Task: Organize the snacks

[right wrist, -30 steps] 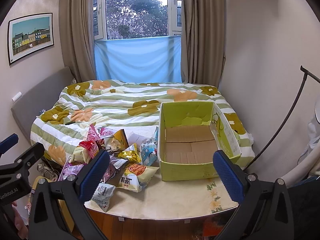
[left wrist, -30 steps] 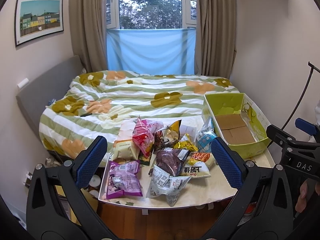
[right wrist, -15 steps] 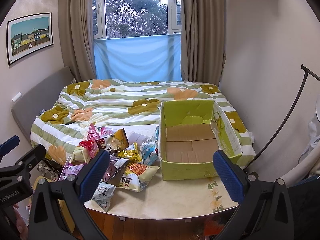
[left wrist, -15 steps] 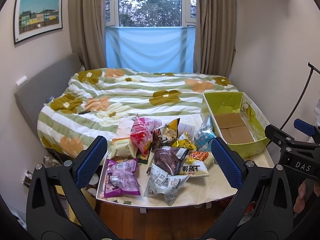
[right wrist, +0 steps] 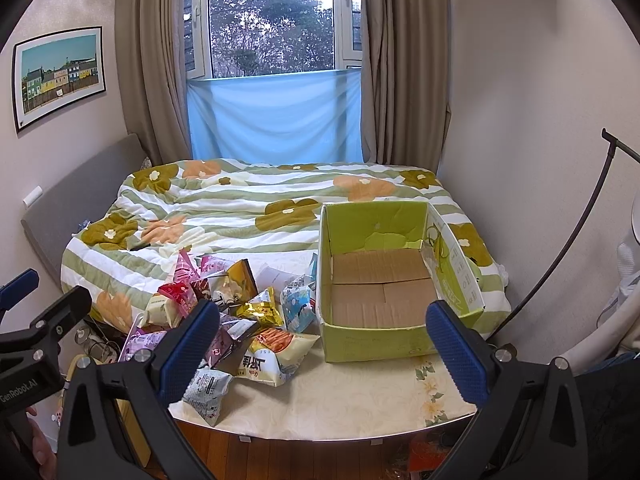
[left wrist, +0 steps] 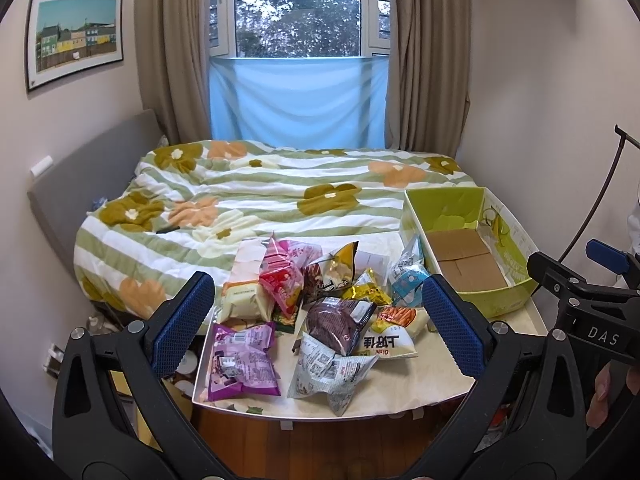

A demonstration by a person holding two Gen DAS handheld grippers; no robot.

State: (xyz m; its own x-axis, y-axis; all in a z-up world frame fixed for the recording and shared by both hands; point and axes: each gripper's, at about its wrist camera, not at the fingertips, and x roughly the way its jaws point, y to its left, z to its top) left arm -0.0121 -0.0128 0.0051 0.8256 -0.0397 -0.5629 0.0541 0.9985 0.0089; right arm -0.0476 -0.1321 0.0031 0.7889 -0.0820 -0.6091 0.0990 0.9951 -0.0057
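A pile of snack bags lies on the left half of a small cream table point(left wrist: 404, 388): a purple bag point(left wrist: 240, 362), a dark brown bag point(left wrist: 338, 322), a grey-white bag point(left wrist: 326, 372), a white-and-orange bag point(left wrist: 394, 334) and several more behind. An empty green cardboard box point(right wrist: 380, 288) stands on the table's right side, also seen in the left wrist view point(left wrist: 468, 252). My left gripper point(left wrist: 316, 320) is open and empty, held back from the pile. My right gripper point(right wrist: 322, 346) is open and empty, held in front of the box.
A bed with a green-striped flower quilt point(left wrist: 280, 200) lies right behind the table. A grey headboard point(left wrist: 84, 184) is at the left, walls close in on both sides, and a black stand pole point(right wrist: 568, 240) leans at the right. Wooden floor shows under the table's front edge.
Both grippers have shifted only slightly; the left wrist view has drifted a little so the table sits marginally lower. Nothing was picked up or moved.
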